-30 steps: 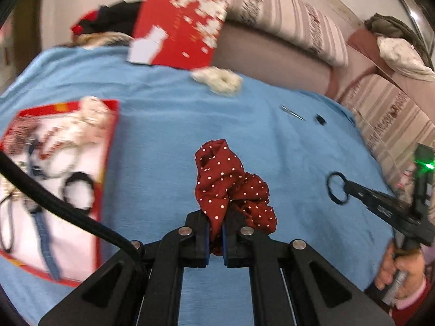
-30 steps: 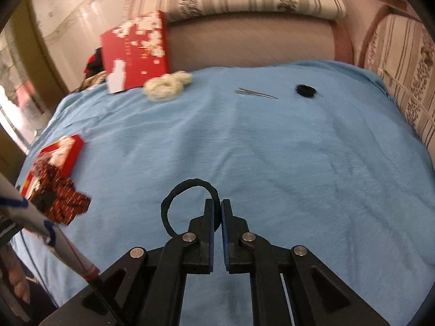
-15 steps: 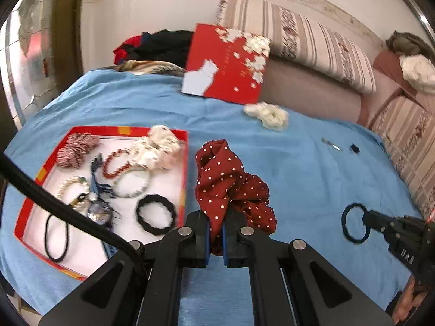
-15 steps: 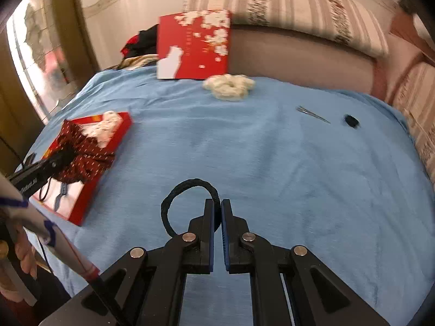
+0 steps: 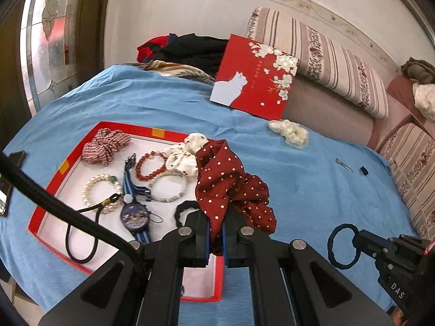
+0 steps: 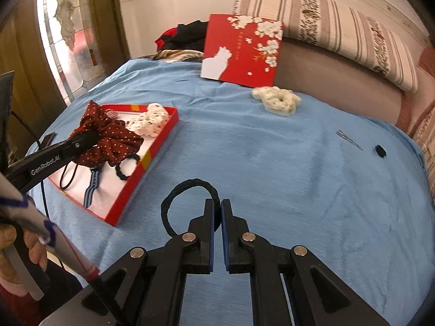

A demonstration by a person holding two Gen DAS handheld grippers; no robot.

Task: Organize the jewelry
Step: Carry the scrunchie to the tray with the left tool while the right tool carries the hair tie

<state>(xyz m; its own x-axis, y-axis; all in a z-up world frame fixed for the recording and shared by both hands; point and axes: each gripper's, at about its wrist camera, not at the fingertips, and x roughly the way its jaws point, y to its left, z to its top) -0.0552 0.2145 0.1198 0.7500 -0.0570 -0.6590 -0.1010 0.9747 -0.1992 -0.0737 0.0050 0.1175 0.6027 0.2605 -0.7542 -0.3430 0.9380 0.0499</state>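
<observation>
Left wrist view: nearest the lens, the left gripper (image 5: 214,233) is clamped on a dark red polka-dot scrunchie (image 5: 228,187), which hangs over the near right corner of a red tray (image 5: 89,138) with a white floor. To its right, the right gripper (image 6: 217,212) has its jaws closed on a black hair tie (image 6: 187,187), held above the bare cloth, apart from the tray. Inside the tray lie a black elastic loop (image 5: 78,244), a watch on a blue striped strap (image 5: 134,214), a black scalloped band (image 5: 182,209) partly hidden behind the left fingers, a pearl bracelet (image 5: 92,187), a pale bead bracelet (image 5: 171,187), a red bead bracelet (image 5: 148,163), a checked scrunchie (image 5: 104,146) and a white spotted scrunchie (image 5: 185,152). Everything rests on a blue cloth (image 6: 272,149). Farther out on it sit a cream scrunchie (image 6: 277,100), a metal hair clip (image 6: 349,137) and a small black item (image 6: 379,150), too small to identify. Beyond, a red box lid with a white cat (image 6: 242,49) leans against a striped bolster (image 6: 326,19), dark clothes (image 5: 190,49) are heaped beside it, and a door with patterned glass (image 6: 70,40) stands at the left.
</observation>
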